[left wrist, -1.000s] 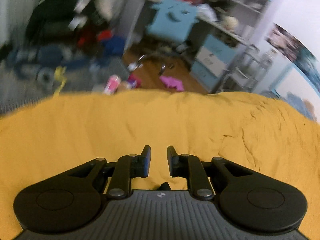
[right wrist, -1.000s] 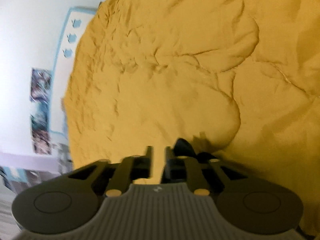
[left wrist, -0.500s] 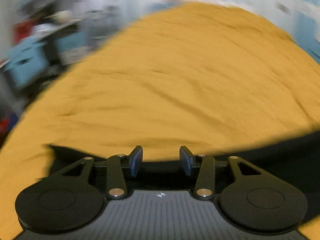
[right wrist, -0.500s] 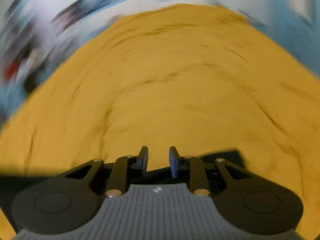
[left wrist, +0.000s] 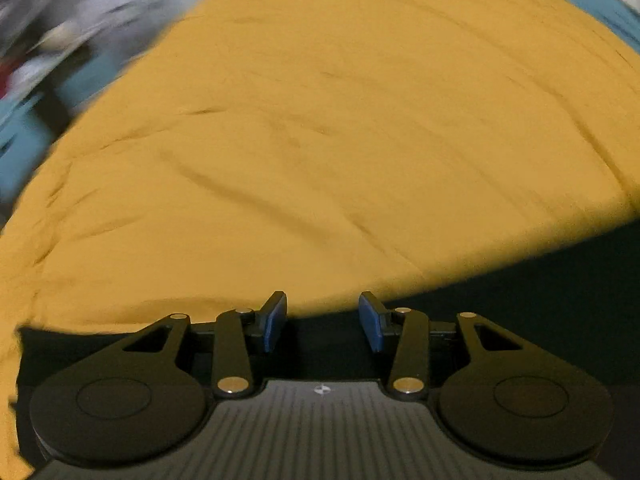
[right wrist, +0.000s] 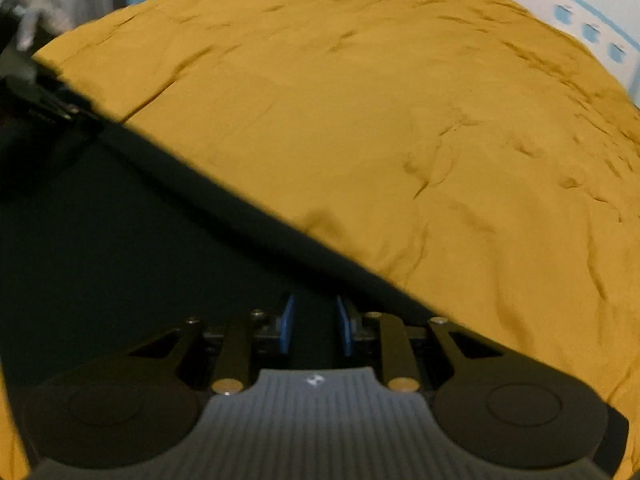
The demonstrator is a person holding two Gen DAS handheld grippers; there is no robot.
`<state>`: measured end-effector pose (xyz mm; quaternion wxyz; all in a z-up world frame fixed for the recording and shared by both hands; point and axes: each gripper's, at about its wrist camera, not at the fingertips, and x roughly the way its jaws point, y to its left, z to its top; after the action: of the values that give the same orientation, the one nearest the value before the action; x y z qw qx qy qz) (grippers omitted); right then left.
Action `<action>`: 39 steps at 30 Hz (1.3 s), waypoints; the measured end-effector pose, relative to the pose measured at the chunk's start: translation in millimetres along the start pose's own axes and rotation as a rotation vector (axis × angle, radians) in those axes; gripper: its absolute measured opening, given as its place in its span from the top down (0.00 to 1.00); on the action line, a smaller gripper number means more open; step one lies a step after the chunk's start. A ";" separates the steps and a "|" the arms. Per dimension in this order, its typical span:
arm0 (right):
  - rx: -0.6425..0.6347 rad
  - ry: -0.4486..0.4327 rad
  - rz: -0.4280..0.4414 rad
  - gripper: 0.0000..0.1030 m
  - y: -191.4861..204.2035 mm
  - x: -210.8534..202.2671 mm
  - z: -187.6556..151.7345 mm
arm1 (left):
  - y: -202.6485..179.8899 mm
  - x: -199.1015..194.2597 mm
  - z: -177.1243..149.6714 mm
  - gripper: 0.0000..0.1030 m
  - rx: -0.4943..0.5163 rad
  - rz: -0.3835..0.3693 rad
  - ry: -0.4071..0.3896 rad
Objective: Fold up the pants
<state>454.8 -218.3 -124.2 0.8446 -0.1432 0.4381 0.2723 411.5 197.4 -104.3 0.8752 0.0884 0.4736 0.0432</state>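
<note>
Left gripper (left wrist: 323, 320): jaws apart with nothing pinched, the dark pants (left wrist: 540, 320) lying directly beneath and running off to its right. Right gripper (right wrist: 313, 326): jaws stand narrowly apart over the pants (right wrist: 120, 240); whether cloth is pinched between the pads cannot be told, since the fabric there is as dark as the gap. To do this step well, bring each gripper down onto a pants edge just ahead of its fingertips, take only the pants and not the yellow bedspread (left wrist: 320, 140) (it wrinkles easily and would lift along), and close both grips before raising, keeping the edge taut between the two hands. From the right gripper the edge runs diagonally up and left toward the other gripper (right wrist: 44, 108) at its far end. Against the earlier frames: a second ago the left jaws were nearly together and faced the room beyond the bed; they now stand wider, over the pants. The right view has rolled round, and much more of the pants now shows in it.
</note>
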 end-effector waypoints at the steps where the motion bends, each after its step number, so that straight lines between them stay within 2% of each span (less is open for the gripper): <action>1: 0.050 -0.016 -0.034 0.82 -5.1 4.2 6.8 | 11.7 4.7 5.6 0.51 -0.090 0.030 0.001; 3: 0.146 -0.027 -0.075 0.81 -16.2 7.8 15.3 | 34.8 8.2 10.3 0.51 -0.222 0.047 0.000; 4: 0.174 -0.037 -0.079 0.81 -19.7 5.2 16.6 | 44.9 5.2 9.7 0.51 -0.257 0.042 -0.013; 6: 0.186 -0.064 -0.056 0.81 -20.9 -5.9 14.5 | 64.1 -9.1 3.6 0.50 -0.265 0.038 -0.051; 8: 0.194 -0.082 -0.024 0.81 -24.1 -23.8 4.4 | 82.4 -27.8 -8.5 0.45 -0.262 0.048 -0.083; 10: 0.216 -0.084 0.020 0.80 -25.4 -43.3 -10.7 | 100.5 -50.1 -28.8 0.35 -0.308 0.056 -0.105; 14: 0.218 -0.085 0.077 0.79 -8.5 -82.2 -50.7 | 157.7 -70.5 -70.4 0.34 -0.497 0.023 -0.093; 19: 0.281 -0.107 0.107 0.73 10.6 -126.5 -105.0 | 227.8 -78.2 -122.9 0.34 -0.784 0.085 -0.072; 21: 0.317 -0.112 0.108 0.71 11.3 -136.8 -122.0 | 249.2 -77.9 -140.0 0.34 -0.884 0.044 -0.074; 24: 0.352 -0.111 0.124 0.71 16.6 -149.5 -145.0 | 263.2 -73.6 -141.2 0.34 -0.932 0.011 -0.108; 29: 0.366 -0.115 0.132 0.69 26.5 -159.9 -159.2 | 268.3 -55.5 -141.1 0.34 -1.042 -0.099 -0.167; 33: 0.369 -0.126 0.144 0.66 33.4 -166.1 -158.8 | 264.7 -32.7 -145.2 0.38 -1.101 -0.058 -0.076; 35: 0.366 -0.133 0.157 0.65 35.9 -167.7 -157.8 | 267.8 -26.5 -147.6 0.38 -1.151 -0.070 -0.082; 36: 0.362 -0.133 0.163 0.65 37.6 -168.2 -157.6 | 270.7 -24.9 -148.4 0.50 -1.179 -0.074 -0.092; 37: 0.355 -0.133 0.165 0.65 39.8 -168.4 -157.6 | 274.1 -26.4 -149.9 0.89 -1.213 -0.065 -0.115; 38: 0.344 -0.130 0.163 0.65 42.3 -169.1 -157.5 | 276.9 -31.6 -152.5 0.98 -1.248 -0.042 -0.138; 39: 0.333 -0.131 0.159 0.65 41.9 -170.4 -156.6 | 278.2 -36.9 -156.3 0.99 -1.279 -0.040 -0.179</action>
<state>246.9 -316.6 -75.0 0.8593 0.0517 0.4310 0.2706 262.8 482.1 -103.4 0.7919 -0.4562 0.2808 0.2932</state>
